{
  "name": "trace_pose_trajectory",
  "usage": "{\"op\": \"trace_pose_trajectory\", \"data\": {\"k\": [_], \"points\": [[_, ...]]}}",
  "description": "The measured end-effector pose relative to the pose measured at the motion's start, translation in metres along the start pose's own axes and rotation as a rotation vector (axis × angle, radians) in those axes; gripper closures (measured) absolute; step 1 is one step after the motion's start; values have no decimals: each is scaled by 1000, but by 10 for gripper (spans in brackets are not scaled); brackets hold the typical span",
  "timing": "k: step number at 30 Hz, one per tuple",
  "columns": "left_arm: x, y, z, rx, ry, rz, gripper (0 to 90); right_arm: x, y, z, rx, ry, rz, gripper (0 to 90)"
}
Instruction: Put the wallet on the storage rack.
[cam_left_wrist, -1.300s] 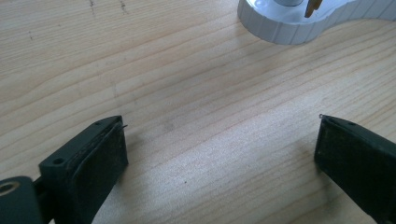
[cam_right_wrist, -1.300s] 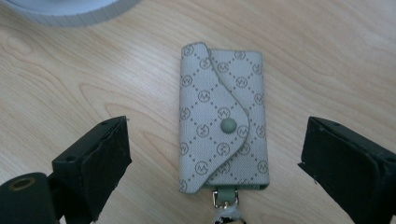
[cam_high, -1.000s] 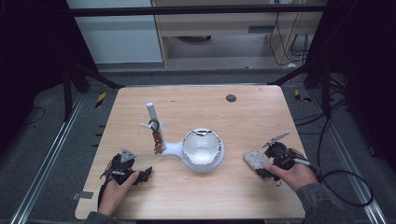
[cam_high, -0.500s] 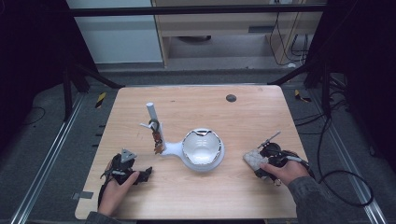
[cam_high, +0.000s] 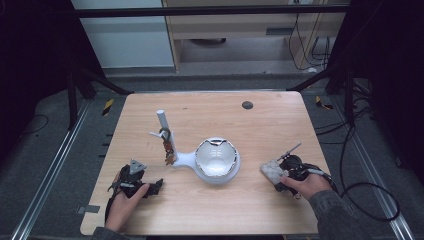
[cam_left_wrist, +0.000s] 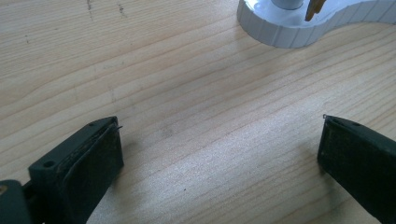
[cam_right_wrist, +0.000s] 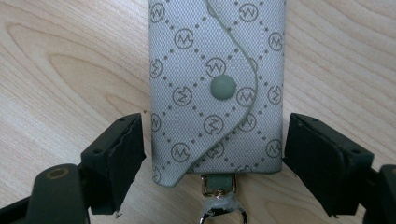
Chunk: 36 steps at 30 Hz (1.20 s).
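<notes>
Straddling the key pouch (cam_right_wrist: 217, 88) right of the white bowl (cam_high: 216, 159), right gripper (cam_right_wrist: 212, 149) sat unclamped; left gripper (cam_left_wrist: 219, 149) gaped over bare table (cam_left_wrist: 187, 93).

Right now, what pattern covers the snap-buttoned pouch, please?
Grey fabric pouch: dotted diamond lattice with circled monograms, clearest in right gripper view.

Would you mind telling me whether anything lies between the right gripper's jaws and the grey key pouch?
Nothing visible does. The right gripper has its jaws open on either side of the key pouch, with only bare table in the small gaps.
</notes>
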<state>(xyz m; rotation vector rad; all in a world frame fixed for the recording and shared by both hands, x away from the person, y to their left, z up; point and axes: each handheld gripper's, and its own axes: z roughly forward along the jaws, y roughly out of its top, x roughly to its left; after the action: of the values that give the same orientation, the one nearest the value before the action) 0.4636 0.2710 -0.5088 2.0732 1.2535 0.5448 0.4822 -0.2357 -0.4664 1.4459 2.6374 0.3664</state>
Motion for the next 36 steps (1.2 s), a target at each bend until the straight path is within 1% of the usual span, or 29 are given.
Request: {"op": "trace_pose_trajectory", "data": {"k": [4, 5, 11, 17, 19, 21, 23, 25, 27, 29, 31, 33, 36], "points": [[0, 0, 0, -1, -1, 0, 0, 0, -1, 1, 7, -6, 2, 212], [0, 0, 0, -2, -1, 0, 0, 0, -1, 2, 9, -1, -3, 215], [0, 0, 0, -1, -1, 0, 0, 1, 0, 3, 17, -11, -4, 267], [0, 0, 0, -2, -2, 1, 0, 0, 1, 0, 21, -11, -19, 303], [0, 0, 0, -2, -2, 1, 0, 0, 0, -4, 22, -7, -36, 307], [0, 0, 0, -3, -2, 0, 0, 1, 0, -11, 16, -3, -47, 309], [0, 0, 0, -2, -2, 1, 0, 2, 1, -20, 4, -11, -73, 310], [0, 0, 0, -2, -2, 0, 0, 4, 1, -29, -5, -10, -94, 310], [0, 0, 0, -2, -1, 0, 0, 6, 2, -39, -12, -18, -130, 311], [0, 0, 0, -1, -1, 0, 0, 10, 3, -49, -16, -24, -139, 311], [0, 0, 0, -1, -1, 0, 0, 11, 5, -58, -23, -28, -173, 312], [0, 0, 0, -1, -1, 0, 0, 13, 7, -67, -27, -38, -196, 313], [0, 0, 0, -2, -1, 0, 0, 17, 10, -79, -40, -40, -231, 314]]}}
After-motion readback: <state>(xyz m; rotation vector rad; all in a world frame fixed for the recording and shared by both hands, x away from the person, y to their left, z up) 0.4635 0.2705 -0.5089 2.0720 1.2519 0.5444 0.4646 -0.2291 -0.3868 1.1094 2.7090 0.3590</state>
